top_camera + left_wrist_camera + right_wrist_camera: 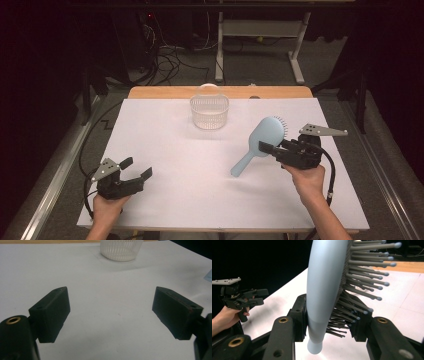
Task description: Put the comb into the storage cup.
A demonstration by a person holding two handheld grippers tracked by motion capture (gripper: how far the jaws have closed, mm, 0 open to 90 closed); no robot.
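A pale blue hairbrush (262, 137) hangs above the white table (175, 150) at the right, handle slanting down to the left. My right gripper (270, 148) is shut on the brush where head meets handle. In the right gripper view the brush (324, 290) stands between the jaws, one pad on its smooth back, the other against the bristles (367, 282). My left gripper (136, 169) rests low at the front left, open, with bare table between its fingers (52, 312). A clear ribbed basket (209, 111) stands at the back middle of the table.
A wooden strip (165, 92) runs along the table's far edge. Beyond it are a floor with cables (170, 60) and a desk frame (260, 30). The basket (121, 250) lies straight ahead of the left gripper. The left hand's gripper (242, 298) appears far off in the right gripper view.
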